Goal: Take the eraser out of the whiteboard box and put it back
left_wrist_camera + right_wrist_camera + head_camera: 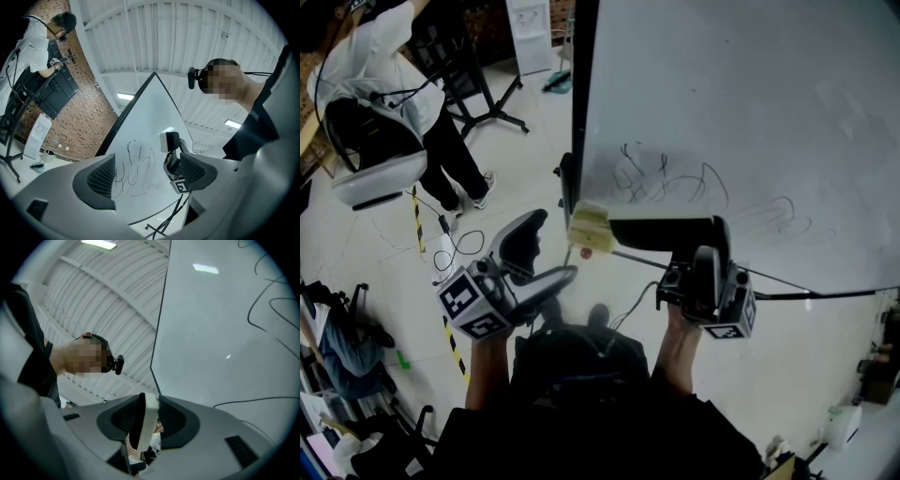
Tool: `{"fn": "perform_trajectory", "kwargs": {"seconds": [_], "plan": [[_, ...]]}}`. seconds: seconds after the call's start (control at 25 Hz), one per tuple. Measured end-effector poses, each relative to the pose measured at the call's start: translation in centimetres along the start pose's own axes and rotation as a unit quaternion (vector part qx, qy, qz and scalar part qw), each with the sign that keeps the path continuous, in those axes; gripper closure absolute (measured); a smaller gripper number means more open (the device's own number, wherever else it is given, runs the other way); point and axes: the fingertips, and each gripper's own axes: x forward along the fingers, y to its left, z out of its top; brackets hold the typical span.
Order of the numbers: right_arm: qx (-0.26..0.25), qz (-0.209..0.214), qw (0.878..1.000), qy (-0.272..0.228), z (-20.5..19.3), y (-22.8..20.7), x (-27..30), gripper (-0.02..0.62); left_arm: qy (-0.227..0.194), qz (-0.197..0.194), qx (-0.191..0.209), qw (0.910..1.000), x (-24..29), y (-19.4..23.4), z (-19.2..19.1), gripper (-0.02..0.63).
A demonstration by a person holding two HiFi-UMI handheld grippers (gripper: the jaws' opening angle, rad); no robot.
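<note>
Up by the whiteboard [750, 112], right gripper [147, 427] is clamped on the eraser [589, 228], pinching its 2 flat faces. Probably light with squishy felt, so that grip seems right; left gripper [146, 176] is open, empty.

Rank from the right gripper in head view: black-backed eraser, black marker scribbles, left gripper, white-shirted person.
1. Black-backed eraser, in right gripper's fingers.
2. Black marker scribbles, on whiteboard just above.
3. Left gripper, leftward.
4. White-shirted person, far upper left.

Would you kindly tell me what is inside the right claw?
A white slab eraser with a dark felt side, clamped edge-on in the right claw. Its broad faces are covered by the pads.
</note>
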Motion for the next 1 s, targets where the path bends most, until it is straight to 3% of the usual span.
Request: {"fn": "perform_trajectory", "kwargs": {"seconds": [0.28,0.52,1.0], "plan": [[0.001,-0.002,1.000,0.011,-0.9,-0.3,-0.7,0.443,-0.002,0.001,-0.004,1.0000,-0.4,0.2,-0.3,0.176],[-0.029,-0.020,0.997,0.065,-3.4,-0.9,-0.8,0.443,-0.001,0.003,-0.011,0.9999,-0.8,0.5,-0.6,0.176],[-0.047,-0.040,0.991,0.120,-6.2,-2.4,-1.4,0.443,-0.003,0.011,-0.020,0.9997,-1.0,0.8,-0.7,0.176]]}}
